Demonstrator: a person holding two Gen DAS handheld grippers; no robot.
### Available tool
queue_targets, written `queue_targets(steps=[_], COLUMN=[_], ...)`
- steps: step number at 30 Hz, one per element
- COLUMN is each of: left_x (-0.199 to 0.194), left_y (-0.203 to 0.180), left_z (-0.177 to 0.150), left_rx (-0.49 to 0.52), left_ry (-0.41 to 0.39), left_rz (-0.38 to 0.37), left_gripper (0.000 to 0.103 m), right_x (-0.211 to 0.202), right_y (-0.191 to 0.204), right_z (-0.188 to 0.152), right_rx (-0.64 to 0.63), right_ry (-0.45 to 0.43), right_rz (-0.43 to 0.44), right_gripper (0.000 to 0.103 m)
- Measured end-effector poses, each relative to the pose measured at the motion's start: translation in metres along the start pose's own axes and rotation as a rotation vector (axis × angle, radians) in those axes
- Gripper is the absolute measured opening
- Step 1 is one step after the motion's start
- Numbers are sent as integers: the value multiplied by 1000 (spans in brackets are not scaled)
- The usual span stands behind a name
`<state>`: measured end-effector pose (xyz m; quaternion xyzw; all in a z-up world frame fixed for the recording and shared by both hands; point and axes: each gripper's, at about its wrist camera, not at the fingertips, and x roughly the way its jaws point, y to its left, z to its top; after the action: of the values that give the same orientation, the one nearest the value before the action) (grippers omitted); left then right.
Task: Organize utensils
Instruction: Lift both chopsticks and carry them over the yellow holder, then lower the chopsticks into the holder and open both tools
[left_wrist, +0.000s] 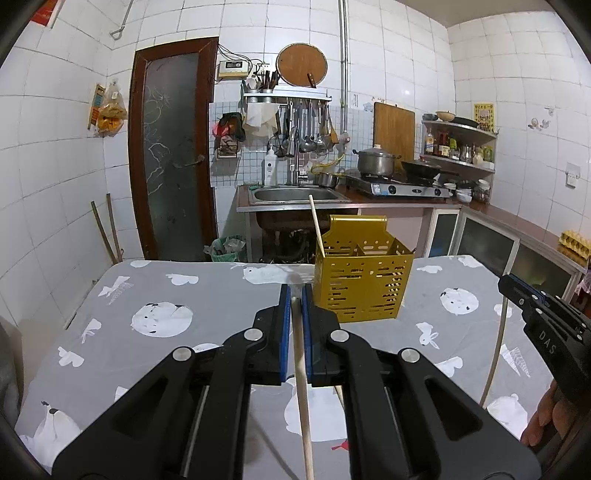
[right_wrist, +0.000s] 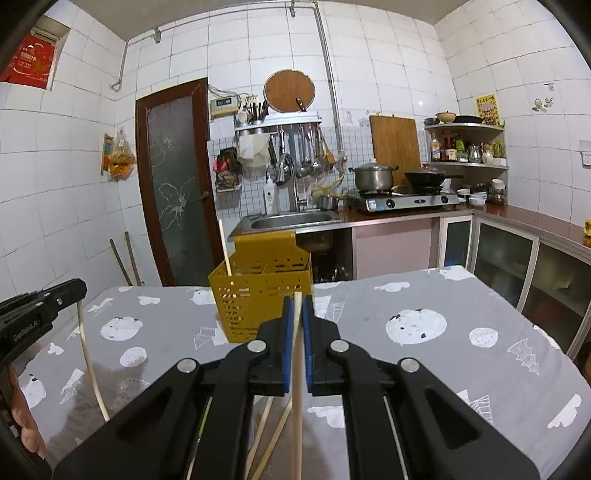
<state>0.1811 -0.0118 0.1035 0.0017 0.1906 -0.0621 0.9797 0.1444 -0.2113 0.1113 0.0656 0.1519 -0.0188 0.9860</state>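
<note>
A yellow perforated utensil holder stands on the grey table; it also shows in the right wrist view. One wooden chopstick stands in its left compartment. My left gripper is shut on a wooden chopstick, just left of the holder. My right gripper is shut on another chopstick, in front of the holder. Each gripper shows at the edge of the other's view, the right one and the left one. Loose chopsticks lie on the table below the right gripper.
Behind the table are a sink, a stove with a pot and a wok, shelves and a brown door. A counter with cabinets runs along the right.
</note>
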Motion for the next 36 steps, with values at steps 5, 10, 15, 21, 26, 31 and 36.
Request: queue_targets(steps=[5, 10, 15, 21, 26, 31, 36], left_x=[-3, -2, 5, 17, 24, 35, 47], left_y=[-1, -4, -4, -6, -12, -19, -28], left_z=[4, 11, 21, 42, 65, 101, 139], left_rx=[-1, 2, -10, -17, -5, -2, 1], left_ry=[-17, -32, -38, -48, -82, -130, -180], left_rz=[-5, -13, -21, -35, -38, -49, -53], left_gripper=[5, 5, 5, 5, 5, 5, 5], right_x=[-5, -5, -1, 10, 17, 26, 38], right_y=[-4, -4, -5, -7, -8, -6, 3], right_z=[8, 20, 30, 46, 69, 103, 136], right_rx=[14, 13, 17, 6, 14, 14, -1], right_ry=[-23, -52, -65, -81, -113, -158, -199], right_rz=[3, 8, 13, 20, 21, 21, 21], right_gripper=[6, 5, 5, 5, 5, 5, 5])
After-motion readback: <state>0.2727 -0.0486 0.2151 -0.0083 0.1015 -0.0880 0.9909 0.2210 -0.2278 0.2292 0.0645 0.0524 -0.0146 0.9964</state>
